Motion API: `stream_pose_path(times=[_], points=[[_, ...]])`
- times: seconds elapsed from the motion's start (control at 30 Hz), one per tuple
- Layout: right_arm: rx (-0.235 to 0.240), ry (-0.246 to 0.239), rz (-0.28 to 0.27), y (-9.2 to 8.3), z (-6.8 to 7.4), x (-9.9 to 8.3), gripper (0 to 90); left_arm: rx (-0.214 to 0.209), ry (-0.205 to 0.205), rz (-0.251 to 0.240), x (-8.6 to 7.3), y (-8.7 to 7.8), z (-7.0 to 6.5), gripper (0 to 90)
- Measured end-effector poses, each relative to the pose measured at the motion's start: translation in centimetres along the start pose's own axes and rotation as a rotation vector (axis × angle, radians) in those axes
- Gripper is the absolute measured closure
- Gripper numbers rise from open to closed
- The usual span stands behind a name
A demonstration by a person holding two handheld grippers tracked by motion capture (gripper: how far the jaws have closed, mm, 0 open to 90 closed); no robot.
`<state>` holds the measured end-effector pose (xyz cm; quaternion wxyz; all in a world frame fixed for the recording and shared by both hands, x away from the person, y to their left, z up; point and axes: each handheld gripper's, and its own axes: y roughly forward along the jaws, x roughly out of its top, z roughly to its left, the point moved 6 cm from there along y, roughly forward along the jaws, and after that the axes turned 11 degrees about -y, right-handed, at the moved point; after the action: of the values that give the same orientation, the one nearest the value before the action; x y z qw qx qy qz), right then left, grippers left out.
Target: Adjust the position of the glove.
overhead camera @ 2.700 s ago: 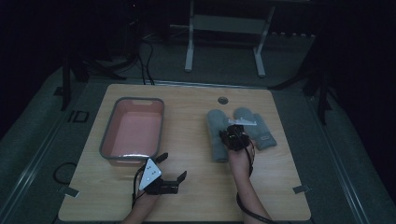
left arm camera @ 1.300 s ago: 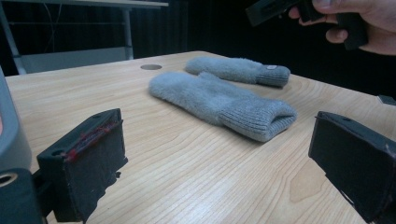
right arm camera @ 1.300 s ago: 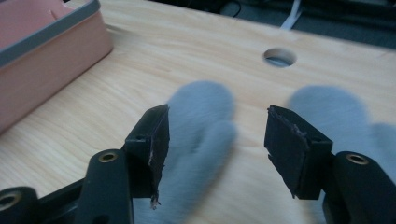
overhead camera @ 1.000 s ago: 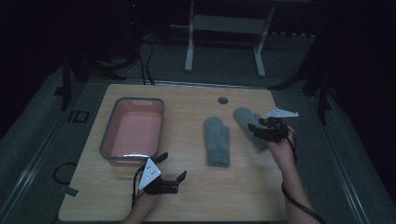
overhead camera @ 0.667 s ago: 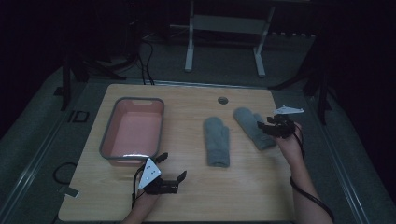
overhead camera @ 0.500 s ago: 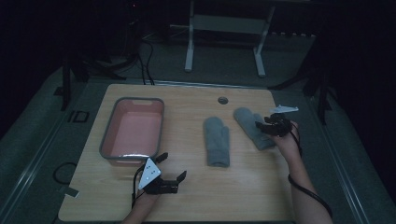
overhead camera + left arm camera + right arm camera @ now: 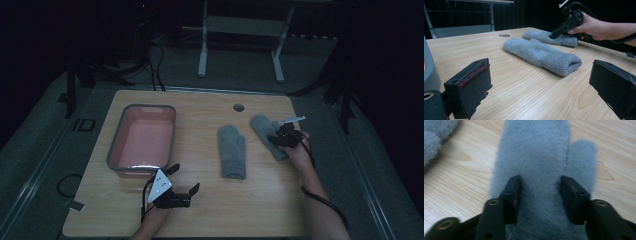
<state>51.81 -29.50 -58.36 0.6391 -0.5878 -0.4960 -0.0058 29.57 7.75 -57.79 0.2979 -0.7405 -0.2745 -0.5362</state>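
The right gripper (image 7: 278, 139) sits on the right mitten (image 7: 264, 127) at the table's (image 7: 260, 200) far right. In its own view the right gripper (image 7: 539, 186), jaws half-spread and closing, sinks into the fleece (image 7: 536, 152).

Two mittens (image 7: 232, 157) (image 7: 267, 135) were plain grey, fuzzy, with ribbed cuffs. The table (image 7: 210, 200) was pale wood with fine grain. The tub (image 7: 142, 142) was pink inside with a grey rim. Both claws (image 7: 181, 179) (image 7: 274, 141) were black, and the left carried a light grey plate (image 7: 159, 184).
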Motion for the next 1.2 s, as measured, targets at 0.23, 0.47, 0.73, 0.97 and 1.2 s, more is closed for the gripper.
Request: stream_pose_path(times=[0.23,0.47,0.73,0.97,1.2], points=[[0.040,0.088,-0.028,-0.3,0.7,-0.1,79.3,0.001,-0.003,0.000,0.0,0.0,0.0,4.1],[-0.053,0.211,-0.063,-3.0,1.6,0.4,81.4,0.003,-0.006,0.000,0.0,0.0,0.1,4.1],[-0.124,0.345,-0.099,-7.1,2.5,-0.4,82.0,0.004,-0.002,0.000,0.0,0.0,0.0,4.1],[-0.160,0.442,-0.116,-9.2,4.0,-1.8,82.0,0.002,-0.002,-0.001,0.0,0.0,0.0,4.1],[-0.158,0.433,-0.074,-9.3,6.7,-3.4,81.8,0.003,0.001,0.000,0.0,0.0,0.0,4.1]])
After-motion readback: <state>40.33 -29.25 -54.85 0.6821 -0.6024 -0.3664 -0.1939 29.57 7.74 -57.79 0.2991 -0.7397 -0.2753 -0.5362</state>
